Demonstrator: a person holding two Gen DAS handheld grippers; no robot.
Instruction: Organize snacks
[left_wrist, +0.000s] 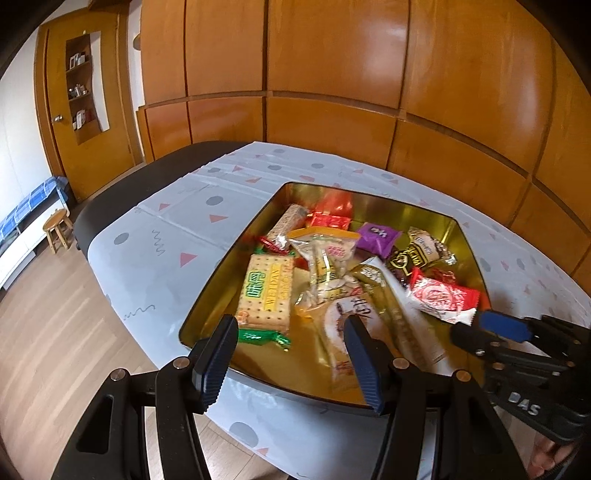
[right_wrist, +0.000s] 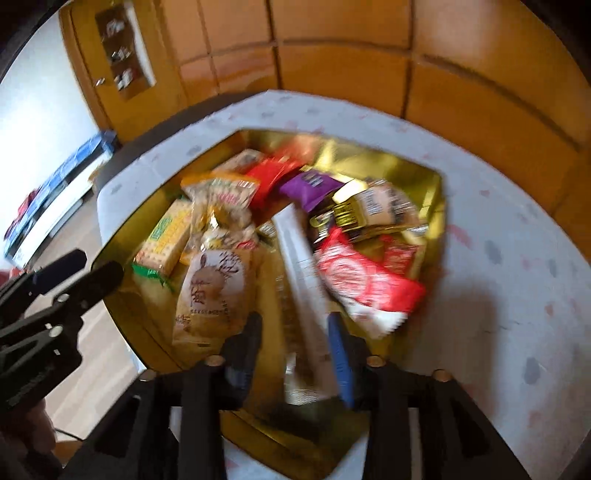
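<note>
Above the near rim of the gold tin (left_wrist: 207, 291), the left gripper (left_wrist: 291, 332) hangs with its jaws spread wide and nothing between them; its left finger sits over the tin's near-left wall, its right finger over a pale printed packet (left_wrist: 340, 332). Just ahead of the left finger lie a green-wrapped sweet (left_wrist: 258, 338) and a yellow cracker pack (left_wrist: 266, 295), with bare gold floor between the fingers. Off to its right, the right gripper (left_wrist: 476, 325) reaches in over the tin's right edge, its tips touching the white end of a red-and-white packet (left_wrist: 443, 295).

From the right wrist view, which is motion-blurred, the right gripper (right_wrist: 295, 332) has a moderate gap between its jaws; a long white packet (right_wrist: 299, 266) runs through that gap, but whether the pads (right_wrist: 340, 354) press it I cannot tell. The red-and-white packet (right_wrist: 365, 284) lies just ahead and right, a tan pouch (right_wrist: 214, 291) just left.

Farther in, a purple packet (left_wrist: 376, 236), a clear bag of sweets (left_wrist: 328, 258), a red packet (left_wrist: 328, 220) and gold-and-black wrappers (left_wrist: 413, 254) crowd the tin. The far-right corner shows bare floor.

The tin rests on a patterned tablecloth (left_wrist: 177, 221), which has open room left and right of the tin.
</note>
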